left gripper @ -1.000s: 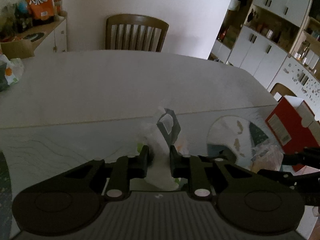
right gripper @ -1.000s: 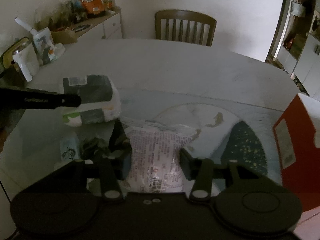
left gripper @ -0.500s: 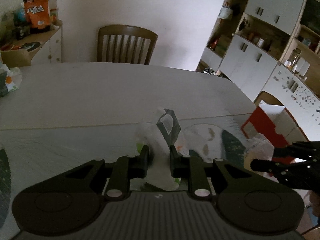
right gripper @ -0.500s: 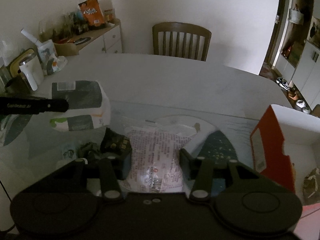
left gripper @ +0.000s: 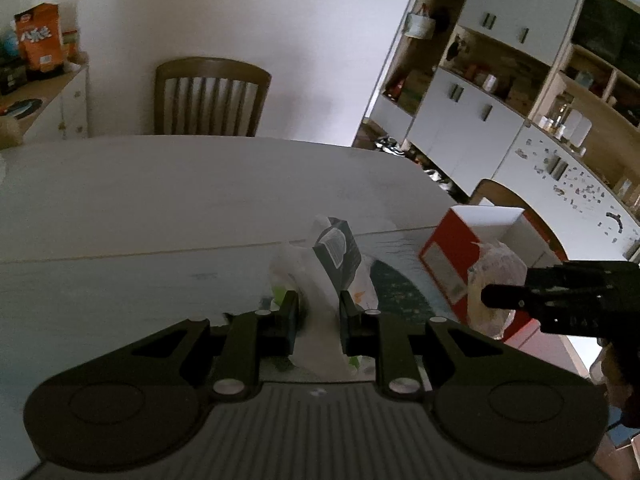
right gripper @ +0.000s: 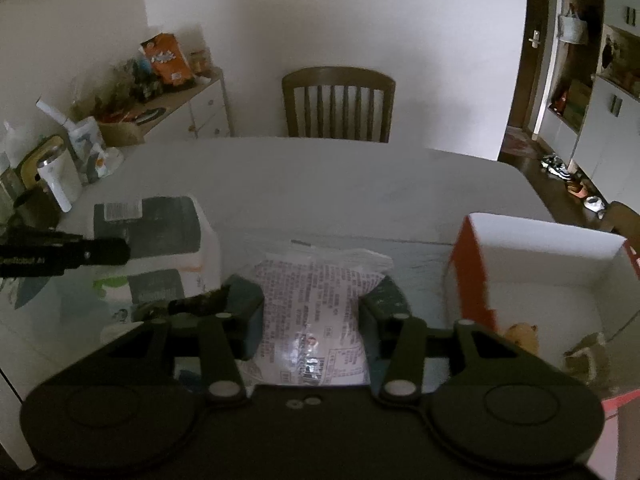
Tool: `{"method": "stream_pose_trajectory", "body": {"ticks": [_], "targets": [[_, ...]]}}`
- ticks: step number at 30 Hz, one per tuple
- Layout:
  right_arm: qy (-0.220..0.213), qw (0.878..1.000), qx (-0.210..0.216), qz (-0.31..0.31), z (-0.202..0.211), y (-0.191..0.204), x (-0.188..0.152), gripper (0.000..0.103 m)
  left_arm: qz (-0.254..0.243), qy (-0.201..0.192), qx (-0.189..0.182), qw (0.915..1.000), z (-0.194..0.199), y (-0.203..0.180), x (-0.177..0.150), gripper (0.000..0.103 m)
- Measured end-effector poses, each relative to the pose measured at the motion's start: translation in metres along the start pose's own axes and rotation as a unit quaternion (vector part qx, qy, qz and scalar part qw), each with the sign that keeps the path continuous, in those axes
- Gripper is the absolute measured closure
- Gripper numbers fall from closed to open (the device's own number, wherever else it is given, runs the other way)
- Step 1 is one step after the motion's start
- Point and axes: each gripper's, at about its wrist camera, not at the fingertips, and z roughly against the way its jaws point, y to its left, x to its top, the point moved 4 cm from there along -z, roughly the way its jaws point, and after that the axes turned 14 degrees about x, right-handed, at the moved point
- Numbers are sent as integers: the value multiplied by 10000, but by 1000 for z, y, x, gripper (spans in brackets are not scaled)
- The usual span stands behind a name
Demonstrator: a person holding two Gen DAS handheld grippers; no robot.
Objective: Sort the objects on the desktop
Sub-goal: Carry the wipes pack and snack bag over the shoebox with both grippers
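Note:
My left gripper [left gripper: 319, 312] is shut on a white and dark grey tissue pack [left gripper: 332, 264] and holds it above the table; the same pack [right gripper: 156, 244] shows at the left of the right wrist view. My right gripper [right gripper: 312, 312] is shut on a white printed snack bag [right gripper: 316, 312], held above the table left of a red box [right gripper: 472, 276] with a white inside. In the left wrist view the bag [left gripper: 496, 280] hangs in front of the red box [left gripper: 452, 256].
The white table [right gripper: 320, 176] has a patterned mat [left gripper: 120, 292] at its near part. A wooden chair [right gripper: 338, 104] stands behind it. A kettle [right gripper: 56, 176] and clutter sit far left. Small items [right gripper: 520, 334] lie inside the box. Cabinets [left gripper: 500, 100] stand right.
Both grippers have moved right and upward with their loads. The red box has come closer in both views, and its inside now shows in the right wrist view.

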Motion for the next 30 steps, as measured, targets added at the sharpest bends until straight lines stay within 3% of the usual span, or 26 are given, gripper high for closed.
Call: {"method": "stream_pose_trajectory", "body": {"ticks": [30], "targets": [[-302, 9985, -348, -300, 68, -143, -7, 56, -678, 58, -714, 9951, -34, -176, 25, 84]]}}
